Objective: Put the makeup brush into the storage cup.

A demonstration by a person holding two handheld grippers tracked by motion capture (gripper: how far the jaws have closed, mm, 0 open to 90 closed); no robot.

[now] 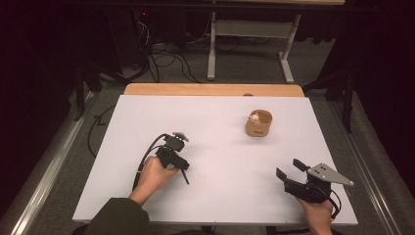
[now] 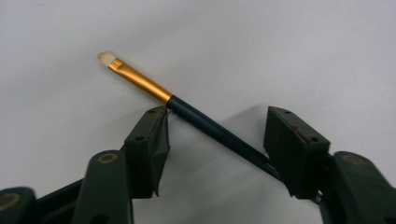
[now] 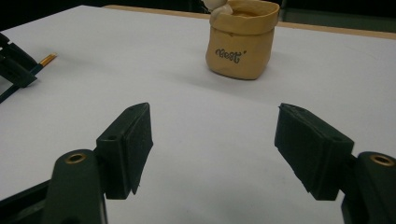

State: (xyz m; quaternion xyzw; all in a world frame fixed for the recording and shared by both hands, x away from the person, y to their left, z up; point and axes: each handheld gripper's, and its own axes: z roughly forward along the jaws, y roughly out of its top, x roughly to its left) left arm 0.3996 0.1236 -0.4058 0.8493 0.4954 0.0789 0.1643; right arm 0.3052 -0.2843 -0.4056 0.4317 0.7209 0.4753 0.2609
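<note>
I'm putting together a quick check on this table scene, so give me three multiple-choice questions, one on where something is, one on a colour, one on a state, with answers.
1. Where does the tan sack-shaped ceramic pot stand on the white table?
A. far right part
B. near left corner
C. under the left gripper

2. What colour is the metal band of the thin dark-handled paintbrush?
A. silver
B. gold
C. red

3. How is the right gripper?
A. shut on the paintbrush
B. shut on the pot
C. open, nothing between its jaws

Answers:
1 A: the high view shows the pot on the far right part of the table.
2 B: the left gripper view shows a gold band below the pale bristles.
3 C: the right gripper view shows wide jaws over bare table.
</note>
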